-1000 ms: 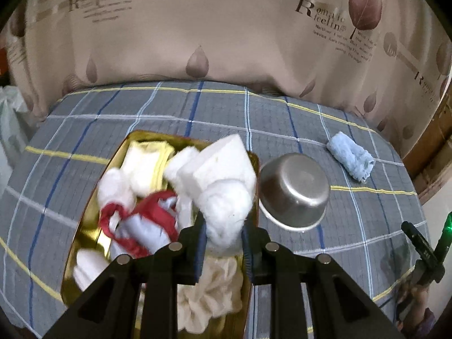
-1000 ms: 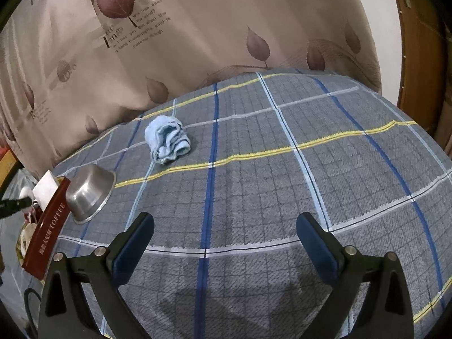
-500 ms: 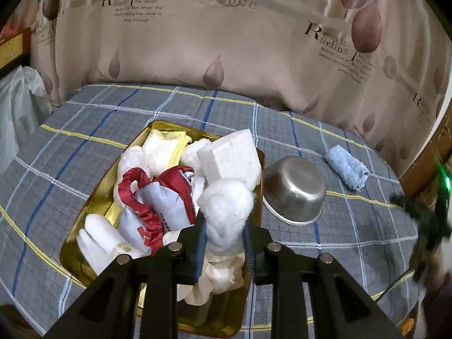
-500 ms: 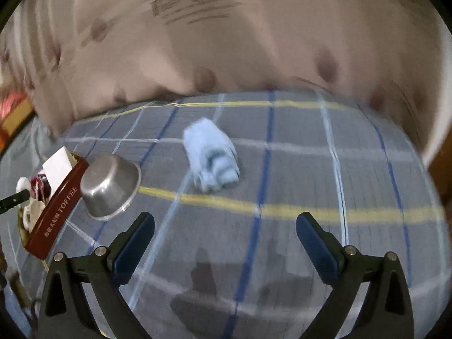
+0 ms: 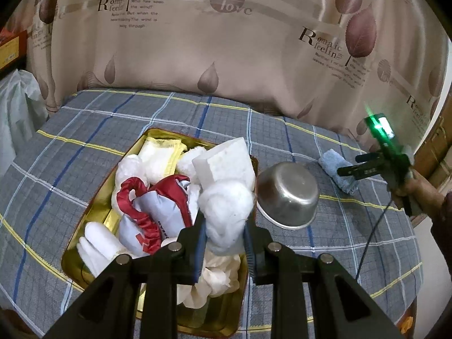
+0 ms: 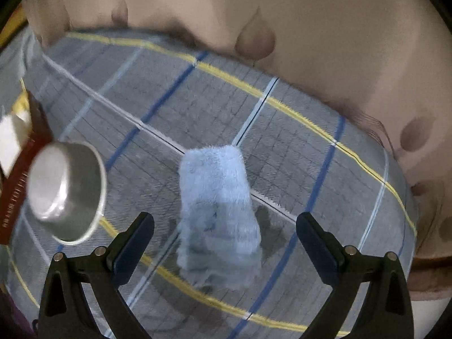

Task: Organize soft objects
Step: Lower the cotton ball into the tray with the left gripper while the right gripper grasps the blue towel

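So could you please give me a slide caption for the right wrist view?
Open right gripper poised over a rolled blue towel on the plaid cloth, beside an upturned steel bowl.

Indoor light falls from above, moderately bright and warm. The satin curtain [image 5: 226, 56] shows soft sheen in the left wrist view, which is sharp. The right wrist view is smeared by motion: the steel bowl [image 6: 66, 195] and curtain blur, the blue towel [image 6: 217, 212] less so, with dark shadows beside it. Both views bend strongly toward black, rounded corners.
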